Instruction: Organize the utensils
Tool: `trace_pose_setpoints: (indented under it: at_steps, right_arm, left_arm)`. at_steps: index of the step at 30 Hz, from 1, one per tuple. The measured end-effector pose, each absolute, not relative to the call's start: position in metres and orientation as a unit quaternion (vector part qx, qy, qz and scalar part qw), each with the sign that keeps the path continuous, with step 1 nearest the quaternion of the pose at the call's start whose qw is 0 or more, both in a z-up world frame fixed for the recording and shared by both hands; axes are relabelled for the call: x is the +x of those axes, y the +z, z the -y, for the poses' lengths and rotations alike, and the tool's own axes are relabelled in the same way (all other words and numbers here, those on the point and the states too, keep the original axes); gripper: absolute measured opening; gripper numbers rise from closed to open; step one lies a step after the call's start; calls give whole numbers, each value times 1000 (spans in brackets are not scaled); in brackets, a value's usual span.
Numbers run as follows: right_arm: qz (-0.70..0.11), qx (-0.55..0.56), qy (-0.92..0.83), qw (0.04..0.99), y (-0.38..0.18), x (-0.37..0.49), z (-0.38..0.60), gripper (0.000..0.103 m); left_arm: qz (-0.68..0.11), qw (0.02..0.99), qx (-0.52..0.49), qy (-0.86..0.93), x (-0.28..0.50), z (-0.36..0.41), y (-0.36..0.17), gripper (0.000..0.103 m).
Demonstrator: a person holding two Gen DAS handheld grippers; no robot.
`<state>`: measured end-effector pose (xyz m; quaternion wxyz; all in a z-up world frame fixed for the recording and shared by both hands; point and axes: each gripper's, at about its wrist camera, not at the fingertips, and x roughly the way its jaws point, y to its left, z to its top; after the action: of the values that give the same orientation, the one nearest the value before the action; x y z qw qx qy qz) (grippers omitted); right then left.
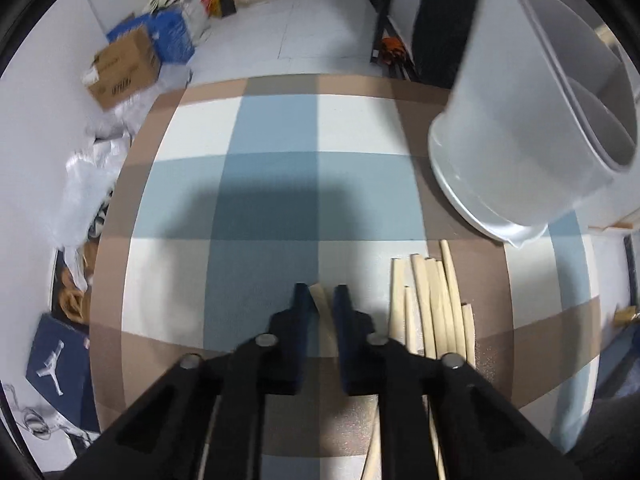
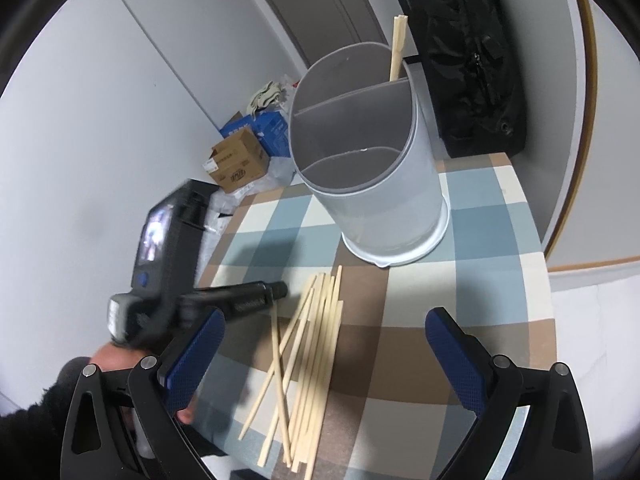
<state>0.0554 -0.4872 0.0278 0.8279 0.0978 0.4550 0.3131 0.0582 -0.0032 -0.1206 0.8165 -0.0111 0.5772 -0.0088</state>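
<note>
My left gripper (image 1: 322, 294) points steeply down at the checked tablecloth (image 1: 276, 200) and is shut on one pale wooden chopstick (image 1: 325, 316) that lies between its blue pads. Just right of it lies the loose pile of chopsticks (image 1: 432, 308). The right wrist view shows that pile (image 2: 312, 360) fanned out on the cloth, with the left gripper's tip (image 2: 280, 290) at its left edge and a person's hand (image 2: 116, 354) holding it. My right gripper (image 2: 324, 340) hovers open over the pile with nothing in it. The grey divided utensil holder (image 2: 372, 168) stands behind, with a chopstick pair (image 2: 398, 48) upright in its far compartment.
The holder (image 1: 520, 140) rises close at the upper right of the left wrist view. A black bag (image 2: 468, 60) stands behind the table. On the floor to the left are a cardboard box (image 1: 124, 64), plastic bags (image 1: 88, 184) and a dark blue bag (image 1: 56, 356).
</note>
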Motion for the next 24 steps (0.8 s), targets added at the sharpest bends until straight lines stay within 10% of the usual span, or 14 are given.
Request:
trace_pose_setpoints:
  at_steps: [15, 24]
  right_arm:
    - [-462, 78, 336, 817, 25, 53, 467, 100]
    - [-547, 49, 367, 751, -5, 87, 403, 63]
  left_arm:
    - [-522, 827, -197, -63, 51, -75, -77, 2]
    - [-456, 850, -255, -67, 41, -104, -42, 2]
